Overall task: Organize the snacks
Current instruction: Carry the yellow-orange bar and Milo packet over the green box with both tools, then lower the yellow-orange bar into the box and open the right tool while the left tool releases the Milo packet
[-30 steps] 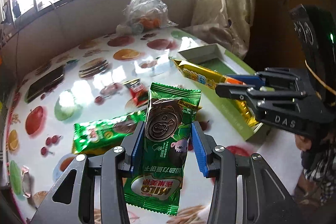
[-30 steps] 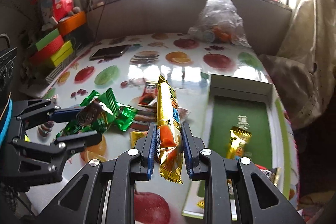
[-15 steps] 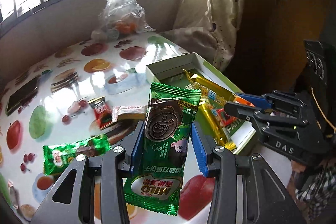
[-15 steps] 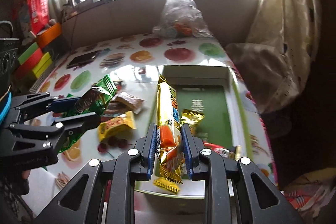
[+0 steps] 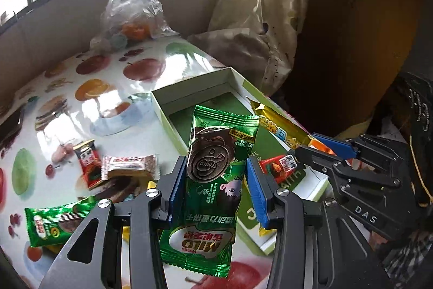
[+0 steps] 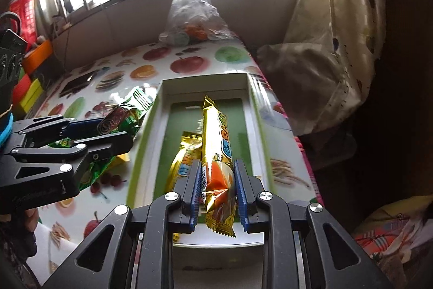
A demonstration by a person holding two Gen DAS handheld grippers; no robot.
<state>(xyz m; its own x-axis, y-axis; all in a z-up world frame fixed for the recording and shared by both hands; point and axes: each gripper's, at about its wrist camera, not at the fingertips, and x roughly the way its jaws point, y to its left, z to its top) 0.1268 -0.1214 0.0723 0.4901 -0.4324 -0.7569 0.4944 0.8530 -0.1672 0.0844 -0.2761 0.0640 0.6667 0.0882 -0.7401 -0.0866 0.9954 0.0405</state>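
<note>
Above the box point(image 6: 147, 142), the right gripper point(image 6: 217, 182) pinches a gold snack bar point(image 6: 215, 132) near its tail. Alongside, the left gripper point(image 5: 213, 187) clamps a green Milo packet point(image 5: 216, 175) mid-body. Both wrappers look light, crinkly, slippery.

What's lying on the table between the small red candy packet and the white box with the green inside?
In the left wrist view, a pinkish-white wrapped snack lies between the red candy packet and the box; beyond it the fruit-print tablecloth is bare.

fruit-print table point(image 5: 89, 88): open box point(image 5: 162, 99), plastic bag point(image 5: 132, 15), loose snack packets point(image 5: 127, 167), green packet point(image 5: 56, 224).
</note>
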